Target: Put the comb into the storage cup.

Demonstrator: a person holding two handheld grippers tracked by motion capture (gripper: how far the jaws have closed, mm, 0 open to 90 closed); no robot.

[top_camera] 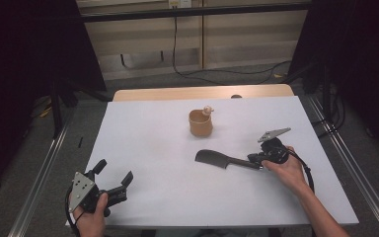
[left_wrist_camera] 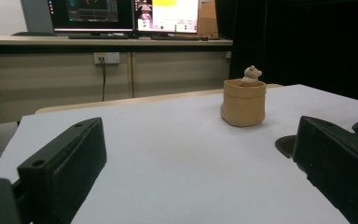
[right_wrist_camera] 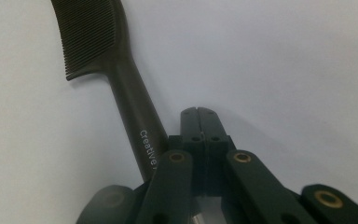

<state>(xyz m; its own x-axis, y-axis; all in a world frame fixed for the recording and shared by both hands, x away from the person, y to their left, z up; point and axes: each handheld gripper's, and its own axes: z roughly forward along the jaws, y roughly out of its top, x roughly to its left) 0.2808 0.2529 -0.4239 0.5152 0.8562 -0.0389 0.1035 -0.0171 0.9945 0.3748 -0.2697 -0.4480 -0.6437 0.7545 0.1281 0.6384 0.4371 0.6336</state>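
Observation:
A black comb (top_camera: 217, 159) lies flat on the white table (top_camera: 148, 143), right of the middle, its teeth end to the left. In the right gripper view the comb (right_wrist_camera: 121, 74) runs along the left side of my right gripper (right_wrist_camera: 199, 123), whose jaws are shut against each other with nothing between them; the handle end passes under the gripper's linkage. In the high view the right gripper (top_camera: 257, 163) sits at that handle end. My left gripper (top_camera: 112, 175) stands open near the front left corner, empty. A small tan pot (top_camera: 200, 123) (left_wrist_camera: 243, 102) holds a little pale figure (left_wrist_camera: 252, 73).
The table's wooden back edge (top_camera: 202, 92) shows beyond the white top. Metal rails (top_camera: 44, 168) run along both sides on the floor, and a cable (top_camera: 217, 73) trails behind. Monitors (left_wrist_camera: 121, 14) stand on a desk far behind the pot.

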